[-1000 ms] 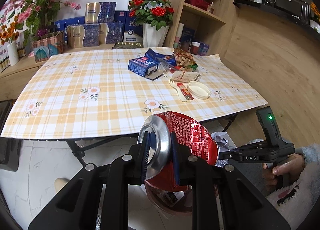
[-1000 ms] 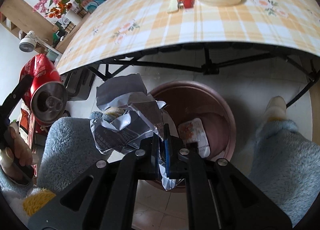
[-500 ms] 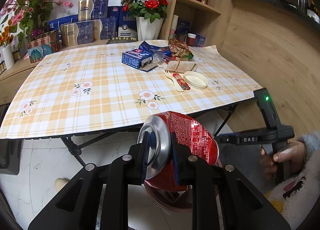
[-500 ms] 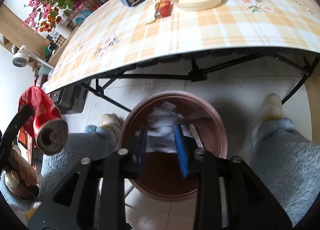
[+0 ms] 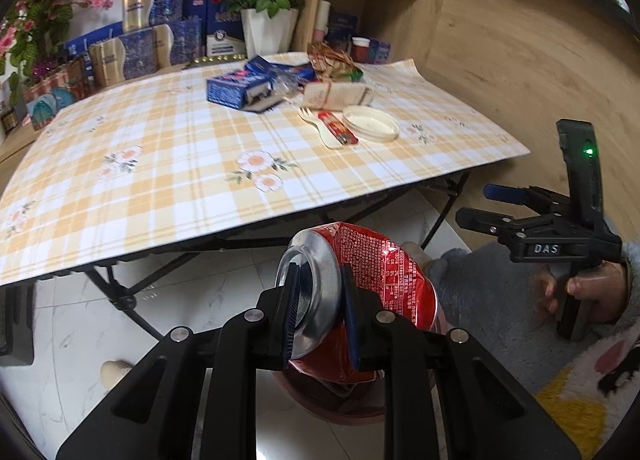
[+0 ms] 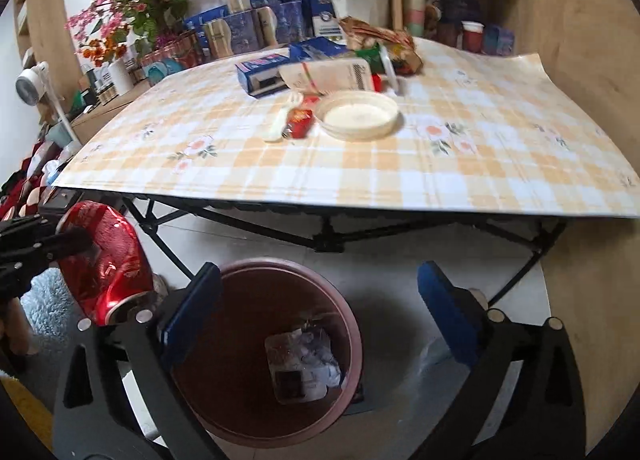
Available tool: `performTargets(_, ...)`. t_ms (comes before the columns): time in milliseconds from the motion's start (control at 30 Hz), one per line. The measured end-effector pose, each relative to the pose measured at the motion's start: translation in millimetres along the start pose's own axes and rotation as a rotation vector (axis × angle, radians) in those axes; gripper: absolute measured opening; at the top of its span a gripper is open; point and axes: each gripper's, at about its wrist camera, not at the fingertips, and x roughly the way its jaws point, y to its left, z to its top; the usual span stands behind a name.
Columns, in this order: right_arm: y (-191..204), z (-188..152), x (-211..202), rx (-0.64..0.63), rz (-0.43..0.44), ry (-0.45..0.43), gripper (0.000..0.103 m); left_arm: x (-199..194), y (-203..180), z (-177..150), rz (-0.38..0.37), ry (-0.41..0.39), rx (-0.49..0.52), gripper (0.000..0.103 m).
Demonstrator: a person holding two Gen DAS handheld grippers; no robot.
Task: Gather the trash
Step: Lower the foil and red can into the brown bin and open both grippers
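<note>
My left gripper is shut on the rim end of a crushed red can, held above the brown bin on the floor. The right wrist view shows that can at the left, beside the bin. My right gripper hangs over the bin, jaws opening wide with nothing between them. Crumpled paper and a wrapper lie inside the bin. More trash sits on the table: a blue box, a plastic lid, a red packet and a white fork.
The folding table with a checked cloth stands just behind the bin, its black legs close to the rim. A flower vase, boxes and a wooden shelf line the back. The person's fluffy grey legs flank the bin.
The right gripper opened and let go of the crumpled paper, which dropped into the bin; its view then tilted up toward the table. The left gripper sank with the can.
</note>
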Motion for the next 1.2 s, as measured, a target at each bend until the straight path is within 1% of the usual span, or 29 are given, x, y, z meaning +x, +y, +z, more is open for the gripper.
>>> performTargets(67,-1.8,-2.7,4.7,0.026,-0.011,0.02,0.097,10.5,-1.3,-1.4,-0.016,0.008,-0.003,0.02)
performTargets(167,0.1,-4.9,9.4,0.029,-0.036,0.036,0.097,29.5,-2.4,-5.3,-0.036,0.037,-0.007,0.02)
performTargets(300,-2.6,-8.0,13.9,0.049,-0.047,0.048,0.097,52.2,2.5,-14.9,-0.041,0.121,-0.039,0.02)
performTargets(367,-5.2,-8.9,15.0,0.064,-0.05,0.052,0.097,59.8,6.2,-16.2,-0.046,0.146,-0.061,0.02)
performTargets(533,-9.1,-10.1,15.8,0.09,-0.052,0.055,0.097,69.4,6.2,-17.8,-0.056,0.175,-0.07,0.02)
performTargets(700,-8.0,-10.3,15.8,0.08,-0.05,0.056,0.097,76.8,2.1,-20.7,-0.055,0.207,-0.054,0.02)
performTargets(833,-7.4,-10.3,16.5,0.077,-0.048,0.059,0.097,77.9,3.7,-22.1,-0.062,0.216,-0.058,0.021)
performTargets(867,-7.5,-10.2,16.4,0.077,-0.048,0.059,0.097,77.9,4.4,-22.1,-0.064,0.213,-0.061,0.026)
performTargets(900,-7.4,-10.2,16.4,0.077,-0.048,0.059,0.097,76.7,5.5,-21.4,-0.061,0.205,-0.066,0.034)
performTargets(967,-7.5,-10.2,16.5,0.078,-0.047,0.058,0.097,72.0,7.8,-20.0,-0.051,0.18,-0.075,0.042)
performTargets(1033,-7.5,-10.4,16.1,0.079,-0.048,0.056,0.097,66.1,10.3,-18.0,-0.035,0.15,-0.088,0.048)
performTargets(1100,-7.6,-10.6,16.2,0.08,-0.048,0.056,0.097,60.3,14.6,-16.1,-0.009,0.119,-0.109,0.058)
performTargets(1133,-7.6,-10.5,16.4,0.08,-0.048,0.057,0.097,58.2,17.1,-15.4,0.001,0.109,-0.119,0.06)
performTargets(1200,-7.2,-10.3,17.0,0.079,-0.048,0.059,0.097,53.3,23.4,-14.3,0.037,0.087,-0.147,0.071)
